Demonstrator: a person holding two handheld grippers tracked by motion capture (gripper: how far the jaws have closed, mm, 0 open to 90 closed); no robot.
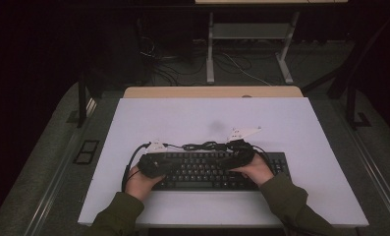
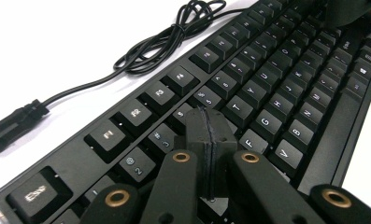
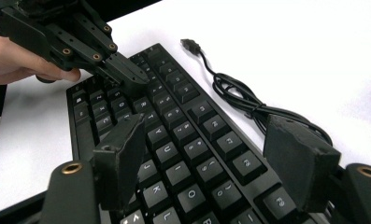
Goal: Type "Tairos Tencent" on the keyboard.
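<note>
**Hovering over the keys, left tongs pressed together, right tongs spread**

Lying flat near the front edge of the white tabletop (image 1: pixel 207 118), the black keyboard (image 1: pixel 217 169) runs its long axis left to right in the high view, and both hands sit right on top of it, one at each end. The left tongs (image 2: pixel 206 122) are pressed together with nothing between them, their joined tip angled down just above the upper letter row, near the number keys. That makes the left hand the nearer one for a key press, I'd say: the keys lie directly below and ahead of its tip. The right tongs (image 3: pixel 211 154) stand spread, empty, straddling the right-hand letter keys from above. Behind the keyboard, its coiled cable (image 1: pixel 205 146) rests loose on the tabletop, plug unconnected. Both forearms come in low, wrists tipped forward and inward.
</note>
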